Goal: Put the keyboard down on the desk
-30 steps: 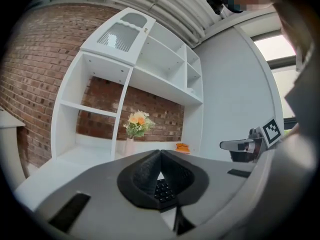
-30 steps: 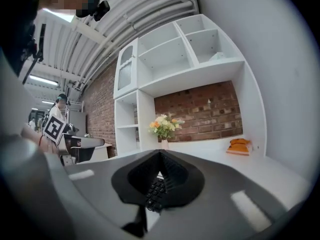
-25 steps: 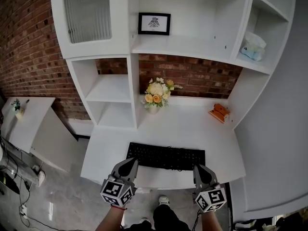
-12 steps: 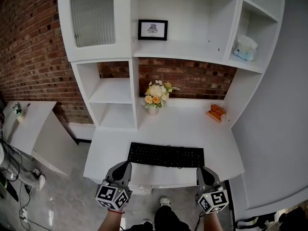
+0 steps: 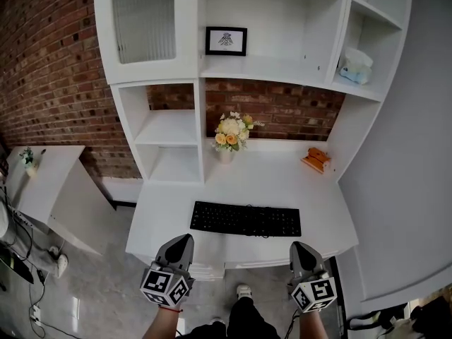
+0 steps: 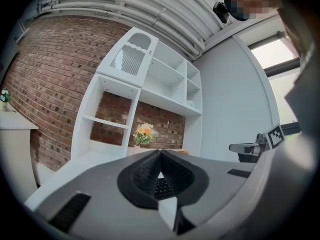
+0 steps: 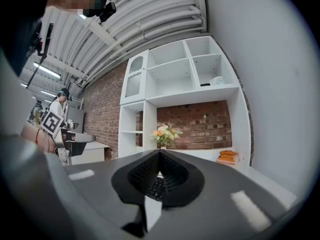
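While the white desk (image 5: 282, 182) bears the flat black keyboard (image 5: 246, 219) lying near its front edge, the grey left gripper (image 5: 185, 238) and grey right gripper (image 5: 297, 246) hover just off that edge, jaws pressed together, empty, clear of the keyboard.

Black keyboard (image 5: 246, 219); white desk (image 5: 282, 182). Red-brown brick wall (image 5: 49, 83) at 9 o'clock. Yellow-and-white flowers (image 5: 231, 131) at 12 o'clock.

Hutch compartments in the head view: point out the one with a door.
The top-left compartment: a ribbed, frosted door covers it, while every other compartment stands open-fronted, like the one holding the framed picture.
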Available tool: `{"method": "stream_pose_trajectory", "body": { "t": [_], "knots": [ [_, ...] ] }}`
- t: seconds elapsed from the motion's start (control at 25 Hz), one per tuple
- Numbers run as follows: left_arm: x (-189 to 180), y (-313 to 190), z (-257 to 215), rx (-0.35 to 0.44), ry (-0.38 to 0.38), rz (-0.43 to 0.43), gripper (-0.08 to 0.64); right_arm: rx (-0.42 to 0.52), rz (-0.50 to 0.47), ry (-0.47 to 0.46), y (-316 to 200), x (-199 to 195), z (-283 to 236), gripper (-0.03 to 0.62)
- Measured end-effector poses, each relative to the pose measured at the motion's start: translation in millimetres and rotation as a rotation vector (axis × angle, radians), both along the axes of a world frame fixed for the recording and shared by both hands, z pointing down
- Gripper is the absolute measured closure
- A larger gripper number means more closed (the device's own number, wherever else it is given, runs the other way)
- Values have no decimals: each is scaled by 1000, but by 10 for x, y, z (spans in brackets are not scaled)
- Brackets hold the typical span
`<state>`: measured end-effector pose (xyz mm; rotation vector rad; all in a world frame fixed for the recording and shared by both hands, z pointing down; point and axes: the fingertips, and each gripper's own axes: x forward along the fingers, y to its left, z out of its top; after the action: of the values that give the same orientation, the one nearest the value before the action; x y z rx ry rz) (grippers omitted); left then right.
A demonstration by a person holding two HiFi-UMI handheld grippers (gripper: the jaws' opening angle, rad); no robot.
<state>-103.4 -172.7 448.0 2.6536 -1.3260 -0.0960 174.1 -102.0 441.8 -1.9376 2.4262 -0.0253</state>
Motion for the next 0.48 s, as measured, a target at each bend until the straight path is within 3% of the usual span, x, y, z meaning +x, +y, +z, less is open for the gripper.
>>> {"method": "stream_pose_trajectory", "body": {
  "t": [0.48],
  "knots": [
    [-72,184,7,3,6,18,563,4,27,13,245,-93,-5,591]
  ]
}}
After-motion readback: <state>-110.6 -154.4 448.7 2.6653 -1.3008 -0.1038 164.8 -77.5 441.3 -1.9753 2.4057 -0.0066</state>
